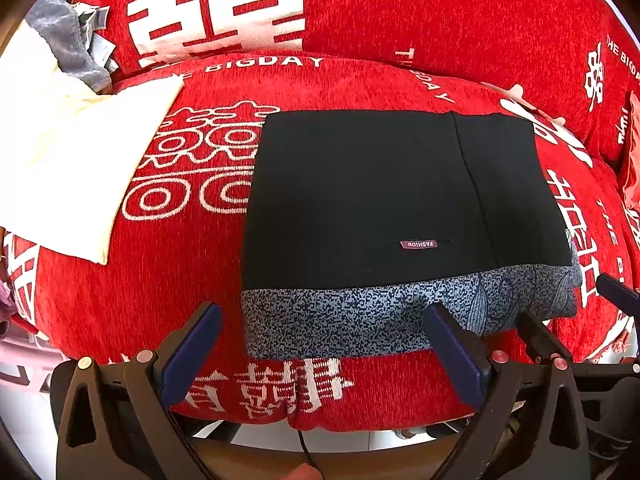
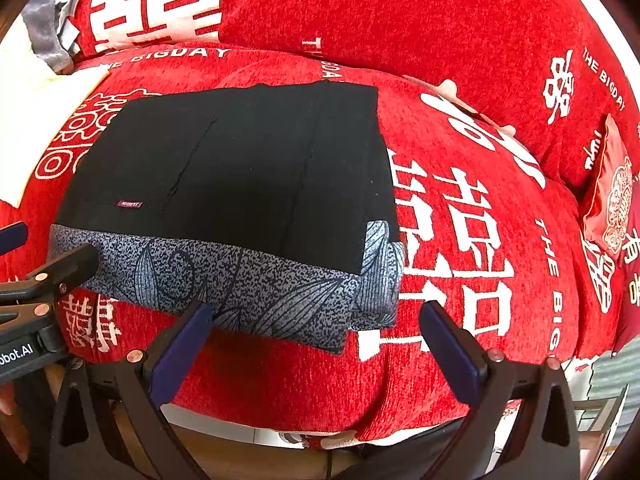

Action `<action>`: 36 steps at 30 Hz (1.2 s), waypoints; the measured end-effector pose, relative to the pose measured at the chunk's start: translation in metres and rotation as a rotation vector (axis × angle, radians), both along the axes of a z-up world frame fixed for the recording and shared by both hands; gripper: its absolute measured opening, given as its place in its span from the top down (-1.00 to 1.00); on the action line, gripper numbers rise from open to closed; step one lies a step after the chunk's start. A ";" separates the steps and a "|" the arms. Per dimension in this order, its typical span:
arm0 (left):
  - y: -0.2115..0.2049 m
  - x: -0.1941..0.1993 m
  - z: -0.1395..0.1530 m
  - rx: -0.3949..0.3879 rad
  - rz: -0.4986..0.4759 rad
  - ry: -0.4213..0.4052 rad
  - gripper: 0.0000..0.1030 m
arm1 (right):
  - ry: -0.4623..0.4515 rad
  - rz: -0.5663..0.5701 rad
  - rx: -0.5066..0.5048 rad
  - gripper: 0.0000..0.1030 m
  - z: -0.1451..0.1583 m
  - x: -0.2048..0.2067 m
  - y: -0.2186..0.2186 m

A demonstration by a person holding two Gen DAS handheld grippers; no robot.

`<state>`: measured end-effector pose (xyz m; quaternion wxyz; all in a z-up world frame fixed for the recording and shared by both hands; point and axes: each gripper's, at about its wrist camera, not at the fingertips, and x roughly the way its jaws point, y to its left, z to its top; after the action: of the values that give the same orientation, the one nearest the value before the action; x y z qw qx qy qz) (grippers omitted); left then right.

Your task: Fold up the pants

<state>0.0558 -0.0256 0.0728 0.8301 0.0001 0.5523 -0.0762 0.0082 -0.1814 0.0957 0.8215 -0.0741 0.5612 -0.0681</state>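
1. Your left gripper [image 1: 324, 330] is hanging wide open and holding nothing, just short of the pants' [image 1: 384, 196] near edge.
2. Your right gripper [image 2: 316, 324] is gaping too, empty, at the same edge.
3. The pants are lying folded into a black block on the red cover [image 1: 152, 300], a speckled grey band [image 1: 340, 316] showing along the front.
4. Their small label [image 1: 419, 244] is reading upside down; folded layers underneath are hiding from you.
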 end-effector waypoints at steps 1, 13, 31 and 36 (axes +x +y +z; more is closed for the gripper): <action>0.000 0.000 0.000 0.001 0.000 0.001 -0.96 | 0.001 0.000 0.000 -1.00 0.000 0.000 0.000; -0.002 -0.001 -0.003 0.000 0.004 0.011 -0.96 | 0.003 0.002 -0.001 -1.00 -0.002 -0.001 0.003; -0.003 -0.003 -0.004 -0.013 0.002 0.020 -0.96 | 0.000 0.006 0.003 -1.00 -0.001 -0.002 -0.001; -0.003 -0.003 -0.004 -0.015 0.006 0.023 -0.96 | 0.000 0.008 0.002 -1.00 -0.001 -0.002 -0.002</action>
<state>0.0524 -0.0286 0.0691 0.8239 -0.0085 0.5613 -0.0780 0.0057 -0.1832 0.0950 0.8219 -0.0755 0.5610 -0.0640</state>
